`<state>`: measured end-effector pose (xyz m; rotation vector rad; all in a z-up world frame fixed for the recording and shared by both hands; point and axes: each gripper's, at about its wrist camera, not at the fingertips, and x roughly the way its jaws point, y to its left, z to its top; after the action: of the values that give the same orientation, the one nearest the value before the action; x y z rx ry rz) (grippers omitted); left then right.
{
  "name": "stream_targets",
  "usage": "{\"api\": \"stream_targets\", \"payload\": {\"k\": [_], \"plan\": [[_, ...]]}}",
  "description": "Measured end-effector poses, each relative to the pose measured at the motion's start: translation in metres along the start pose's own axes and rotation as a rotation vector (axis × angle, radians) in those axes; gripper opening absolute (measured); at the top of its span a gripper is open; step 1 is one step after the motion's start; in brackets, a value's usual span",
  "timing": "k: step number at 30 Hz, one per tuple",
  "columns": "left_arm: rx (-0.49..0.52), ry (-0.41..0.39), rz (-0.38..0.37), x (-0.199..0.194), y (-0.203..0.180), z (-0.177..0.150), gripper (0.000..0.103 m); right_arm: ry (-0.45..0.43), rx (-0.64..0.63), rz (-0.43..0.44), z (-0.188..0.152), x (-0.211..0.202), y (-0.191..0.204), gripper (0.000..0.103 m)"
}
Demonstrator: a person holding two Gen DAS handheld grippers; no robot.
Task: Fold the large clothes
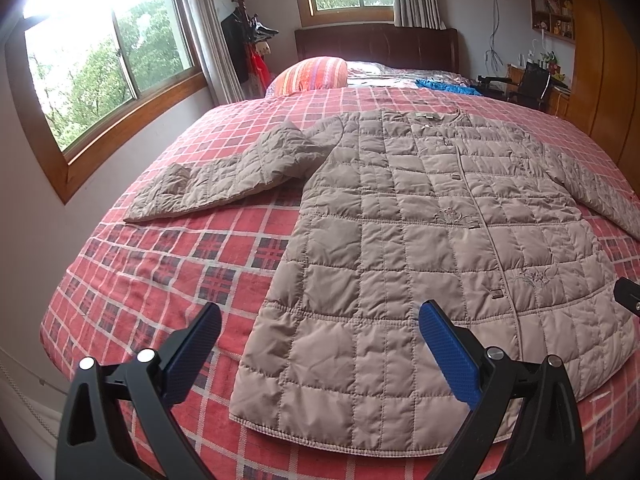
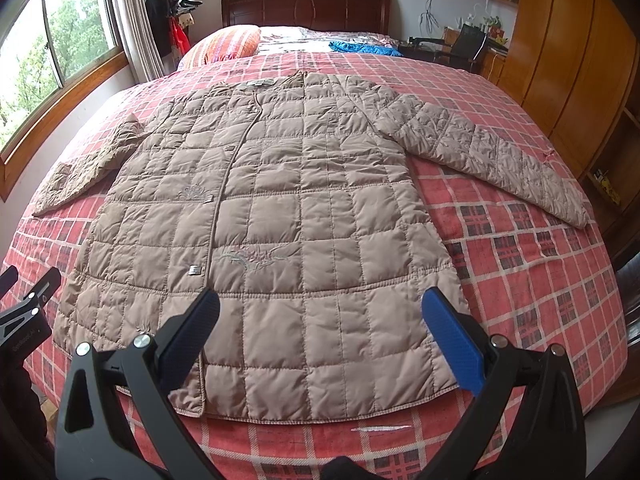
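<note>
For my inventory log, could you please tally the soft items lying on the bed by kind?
Quilted jacket: 1
Striped pillow: 1
Blue cloth: 1
Total: 3

No legible text; coat [image 2: 256, 216] neck label unreadable

Jacket's right sleeve [image 1: 600, 196] edge-cropped
</note>
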<state>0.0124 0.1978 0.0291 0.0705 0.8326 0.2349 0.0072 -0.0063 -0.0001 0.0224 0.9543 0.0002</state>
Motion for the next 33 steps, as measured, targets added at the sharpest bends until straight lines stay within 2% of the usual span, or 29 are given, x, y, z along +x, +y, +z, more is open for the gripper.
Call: {"api": "stream_targets", "payload": {"k": [6,10,14,15,17,19,24,26,29,33], "plan": [[-0.008,0.06,-0.073,0.017,-0.005,0.01,0.099,0.051,-0.029,0.037,0.01,0.015,-0.013,0.1],[0.03,0.125,-0.137,0.038,-0.02,0.033,0.099,0.083,0.004,0.07,0.028,0.026,-0.049,0.1],[0.128,0.159,-0.188,0.059,-0.056,0.066,0.099,0.085,0.181,0.113,0.052,0.036,-0.123,0.1],[0.152,0.164,-0.204,0.065,-0.068,0.075,0.099,0.074,0.217,0.088,0.057,0.038,-0.141,0.1],[0.164,0.161,-0.281,0.077,-0.095,0.097,0.099,0.026,0.279,-0.022,0.069,0.042,-0.187,0.1],[0.16,0.167,-0.347,0.09,-0.122,0.117,0.099,0.021,0.322,-0.107,0.079,0.049,-0.226,0.1],[0.265,0.205,-0.338,0.129,-0.213,0.154,0.099,0.062,0.409,-0.212,0.094,0.069,-0.313,0.1],[0.274,0.233,-0.368,0.143,-0.24,0.164,0.097,0.097,0.463,-0.217,0.098,0.078,-0.351,0.1],[0.276,0.269,-0.41,0.159,-0.279,0.178,0.089,0.146,0.526,-0.146,0.1,0.096,-0.396,0.1],[0.264,0.298,-0.442,0.175,-0.319,0.19,0.089,0.188,0.573,-0.17,0.096,0.113,-0.445,0.099]]}}
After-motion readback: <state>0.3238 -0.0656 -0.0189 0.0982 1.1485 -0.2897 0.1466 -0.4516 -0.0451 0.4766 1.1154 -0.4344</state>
